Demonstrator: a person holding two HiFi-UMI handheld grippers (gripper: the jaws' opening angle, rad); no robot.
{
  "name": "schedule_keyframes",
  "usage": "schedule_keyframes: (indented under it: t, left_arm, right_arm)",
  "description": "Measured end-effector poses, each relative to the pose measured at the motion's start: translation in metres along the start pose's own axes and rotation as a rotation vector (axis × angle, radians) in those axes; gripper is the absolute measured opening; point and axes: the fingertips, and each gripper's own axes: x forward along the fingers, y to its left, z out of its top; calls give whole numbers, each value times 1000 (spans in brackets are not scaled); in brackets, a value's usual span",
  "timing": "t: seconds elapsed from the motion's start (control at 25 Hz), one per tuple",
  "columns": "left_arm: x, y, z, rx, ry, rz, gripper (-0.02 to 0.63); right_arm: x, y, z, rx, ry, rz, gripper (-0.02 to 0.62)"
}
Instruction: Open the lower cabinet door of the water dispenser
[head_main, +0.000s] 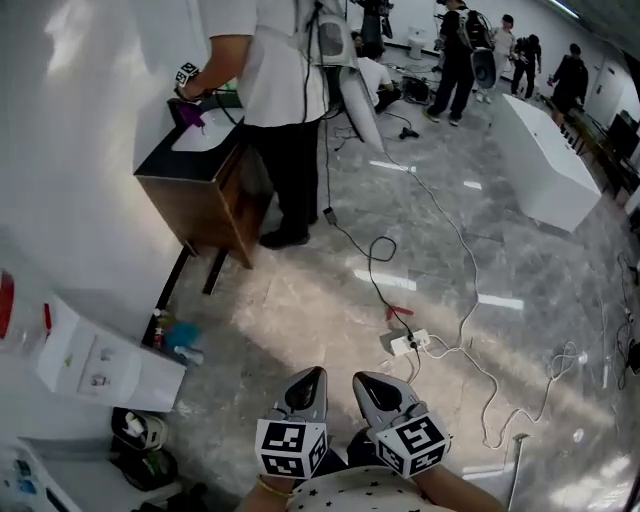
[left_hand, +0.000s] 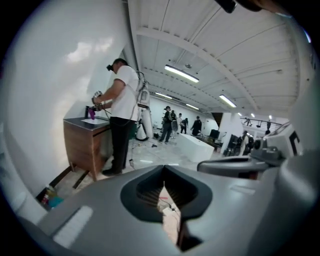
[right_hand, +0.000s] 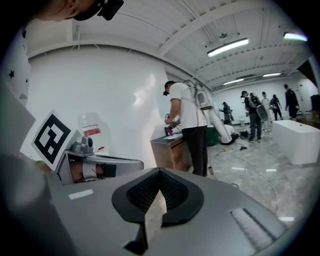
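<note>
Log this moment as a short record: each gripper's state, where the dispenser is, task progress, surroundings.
left gripper: fingers shut, nothing between them, held over the floor
right gripper: fingers shut, empty, close beside the left one
water dispenser: lower left in the head view, apart from both grippers
task progress: dispenser not yet touched
person: standing at a wooden cabinet
floor: cables and a power strip ahead

White water dispenser (head_main: 75, 352), grey marbled floor (head_main: 300, 310), brown wooden cabinet (head_main: 212, 206)
</note>
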Motion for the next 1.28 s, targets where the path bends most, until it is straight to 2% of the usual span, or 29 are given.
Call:
schedule_keyframes:
  t: [0.16, 0.36, 0.52, 0.68, 0.88, 1.0, 1.16, 1.28]
  left_arm:
    - [-51, 102, -3, -72, -40, 156, 8]
    - [-123, 215, -28, -197, -52, 370, 8]
    - [-178, 286, -50, -303, -69, 522, 8]
    - [-225, 331, -73, -406, -94, 656, 7]
    - [-258, 373, -110, -522, -87, 783, 8]
    - [-268, 397, -144, -617, -60, 875, 8]
    - [-266, 460, -201, -744, -78, 962, 8]
    - [-252, 497, -258, -832, -57, 1002, 8]
  right_arm:
    - [73, 84, 3, -51, 41, 155, -3]
    - [148, 189, -3, -133, 118, 374, -3]
    - [193, 264, -13, -208, 177, 527, -3]
    - [223, 324, -24, -278, 237, 659, -3]
    - [266, 383, -42, -355, 307, 787, -3]
    - [297, 410, -66, -408, 380, 856, -3]
    - [368, 448, -105, -460, 393, 891, -3]
    - [421, 464, -152, -496, 427, 897, -3]
